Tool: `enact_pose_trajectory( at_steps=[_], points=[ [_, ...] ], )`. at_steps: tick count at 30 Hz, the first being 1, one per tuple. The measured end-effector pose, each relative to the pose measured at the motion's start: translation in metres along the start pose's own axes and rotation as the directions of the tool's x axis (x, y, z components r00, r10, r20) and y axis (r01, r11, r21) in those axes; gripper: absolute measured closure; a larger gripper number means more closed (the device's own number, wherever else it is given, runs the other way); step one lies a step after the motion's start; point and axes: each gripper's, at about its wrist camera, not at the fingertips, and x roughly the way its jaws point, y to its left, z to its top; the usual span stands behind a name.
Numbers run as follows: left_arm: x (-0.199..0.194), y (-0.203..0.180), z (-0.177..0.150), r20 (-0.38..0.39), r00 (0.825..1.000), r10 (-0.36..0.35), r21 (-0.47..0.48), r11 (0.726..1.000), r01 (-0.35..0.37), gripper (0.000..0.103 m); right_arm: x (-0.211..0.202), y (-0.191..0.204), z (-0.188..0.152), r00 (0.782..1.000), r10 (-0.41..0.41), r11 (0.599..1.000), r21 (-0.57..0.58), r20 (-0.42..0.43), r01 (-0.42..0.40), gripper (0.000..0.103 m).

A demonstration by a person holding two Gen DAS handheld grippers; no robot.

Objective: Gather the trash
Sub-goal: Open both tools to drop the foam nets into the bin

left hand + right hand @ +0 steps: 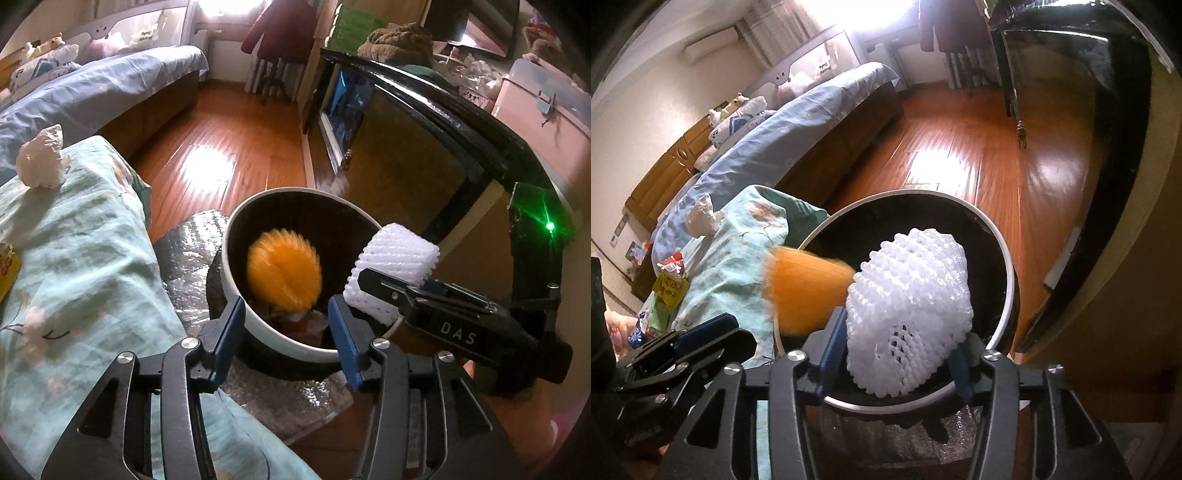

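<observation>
In the left wrist view, the left gripper [286,314] is holding its jaws apart over the white bin [236,291], and a blurry orange foam net [283,269] is dropping inside. In the right wrist view, the right gripper [897,349] is showing the white foam net [910,314] between its 2 jaws above the bin [1006,254], but I cannot tell if they are squeezing it.

Your way into the bin [258,321] is from above: its mouth is open. Left of the bin the quilted bed edge [92,258] crowds in; right of it stands the dark cabinet [406,147]. Beyond the bin, bare wood floor [221,122].
</observation>
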Motion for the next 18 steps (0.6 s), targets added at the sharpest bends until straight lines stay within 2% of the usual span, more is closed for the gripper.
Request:
enact_pose_trajectory(
  at_steps=[3, 15, 18],
  points=[
    [-0.004, 0.003, 0.001, 0.01, 1.0, 0.002, -0.007, 1.0, -0.002, 0.056, -0.001, 0.001, 0.0, 1.0, -0.001, 1.0, -0.003, 0.004, 0.001, 0.043],
    [-0.036, 0.031, -0.022, 0.036, 0.999, 0.028, -0.061, 0.998, -0.026, 0.056, -0.013, 0.017, -0.004, 0.999, 0.019, 1.0, 0.005, 0.034, -0.019, 0.042],
    [-0.045, 0.039, -0.025, 0.043, 0.999, 0.031, -0.077, 0.997, -0.027, 0.056, -0.018, 0.027, -0.011, 0.998, 0.038, 0.999, 0.007, 0.04, -0.039, 0.035]
  ],
)
